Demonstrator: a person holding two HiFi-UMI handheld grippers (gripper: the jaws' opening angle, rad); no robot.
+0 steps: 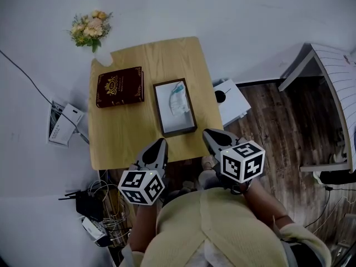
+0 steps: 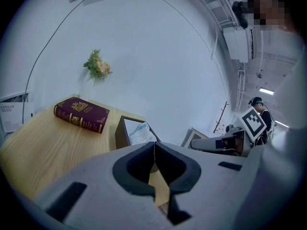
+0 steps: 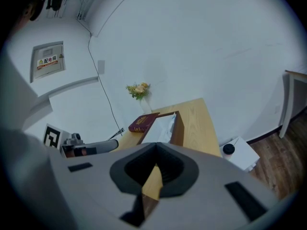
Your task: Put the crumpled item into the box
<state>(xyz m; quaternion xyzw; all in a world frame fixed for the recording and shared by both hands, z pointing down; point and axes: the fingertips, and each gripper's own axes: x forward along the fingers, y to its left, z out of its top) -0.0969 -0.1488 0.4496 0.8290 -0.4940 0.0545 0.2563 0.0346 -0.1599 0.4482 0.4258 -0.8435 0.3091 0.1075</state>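
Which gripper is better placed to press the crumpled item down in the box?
Right, probably: the right gripper sits beside the near right corner of the box, and the crumpled item lies toward that side.

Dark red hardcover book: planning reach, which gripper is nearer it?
Left. The left gripper sits below-right of the dark red book; the right gripper is farther right, past the dark wooden box.

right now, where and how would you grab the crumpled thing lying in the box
Probably pinch the crumpled item by its bunched-up middle, coming straight down from above. The walls of the box fence it in on every side, so a sideways approach looks blocked.
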